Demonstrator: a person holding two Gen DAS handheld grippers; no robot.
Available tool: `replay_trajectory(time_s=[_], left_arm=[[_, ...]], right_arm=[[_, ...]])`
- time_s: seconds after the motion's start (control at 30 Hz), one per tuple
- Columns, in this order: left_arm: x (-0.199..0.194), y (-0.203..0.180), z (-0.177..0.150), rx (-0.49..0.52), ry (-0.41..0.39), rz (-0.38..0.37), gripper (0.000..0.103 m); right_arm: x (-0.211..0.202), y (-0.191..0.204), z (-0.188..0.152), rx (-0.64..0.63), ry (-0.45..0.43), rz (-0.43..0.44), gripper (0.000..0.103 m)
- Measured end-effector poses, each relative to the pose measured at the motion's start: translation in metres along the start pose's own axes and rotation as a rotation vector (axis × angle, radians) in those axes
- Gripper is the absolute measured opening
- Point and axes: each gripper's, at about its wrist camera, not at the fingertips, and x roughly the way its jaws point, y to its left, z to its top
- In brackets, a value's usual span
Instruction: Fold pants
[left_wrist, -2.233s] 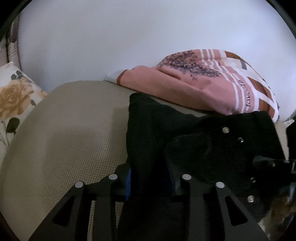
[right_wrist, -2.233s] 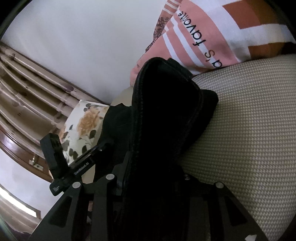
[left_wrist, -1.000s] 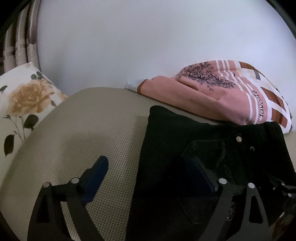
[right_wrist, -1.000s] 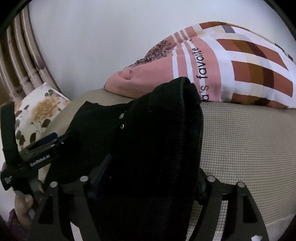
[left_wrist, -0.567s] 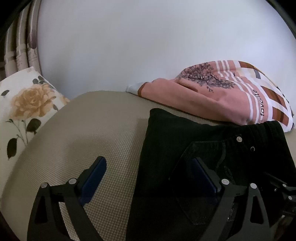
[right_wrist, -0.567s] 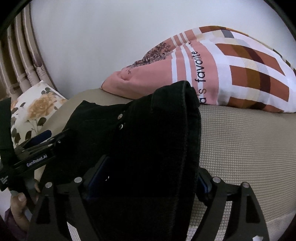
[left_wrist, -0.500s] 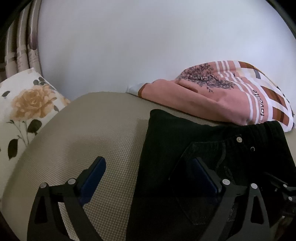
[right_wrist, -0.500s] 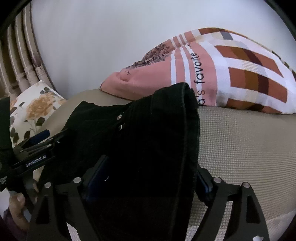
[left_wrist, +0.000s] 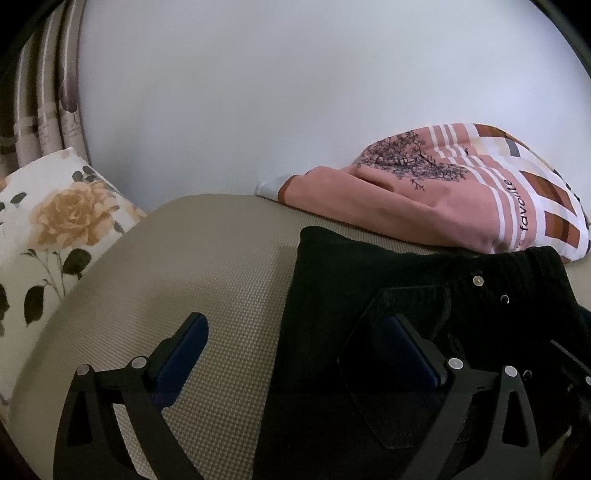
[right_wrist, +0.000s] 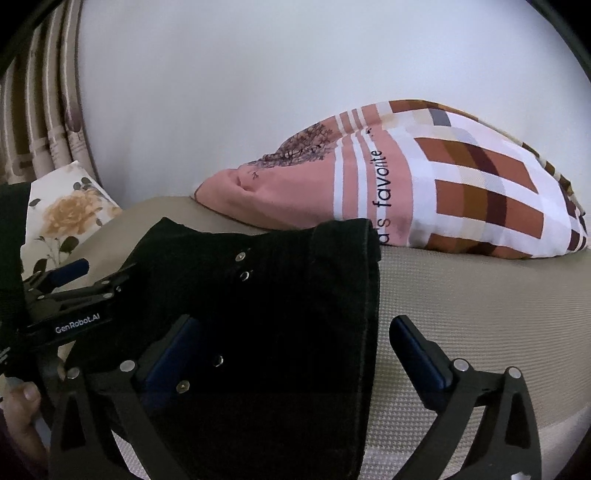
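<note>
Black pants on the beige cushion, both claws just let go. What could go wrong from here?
1. The black folded pants lie partly between the opening fingers of the right claw; withdrawing could snag the edge and undo the fold.
2. The left claw, also opening, straddles the pants' left edge, so the same drag risk applies there.
3. The pants' far edge lies close to the pink striped pillow; pushing forward could bunch them against it.

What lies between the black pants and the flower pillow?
Only bare beige cushion lies between the pants and the flower pillow, shown in the left wrist view.
</note>
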Motion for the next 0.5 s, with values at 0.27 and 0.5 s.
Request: replay_trajectory(time_s=[0.27,0.5], left_arm=[[-0.002,-0.002,0.001,0.012,-0.012,0.009,0.098],[-0.004,-0.004,0.001,0.022,-0.024,0.017,0.098]], right_arm=[[-0.008,0.019,-0.002,-0.099,-0.042,-0.030,0.103],[-0.019,0.020,-0.003,-0.106,-0.099,-0.041,0.103]])
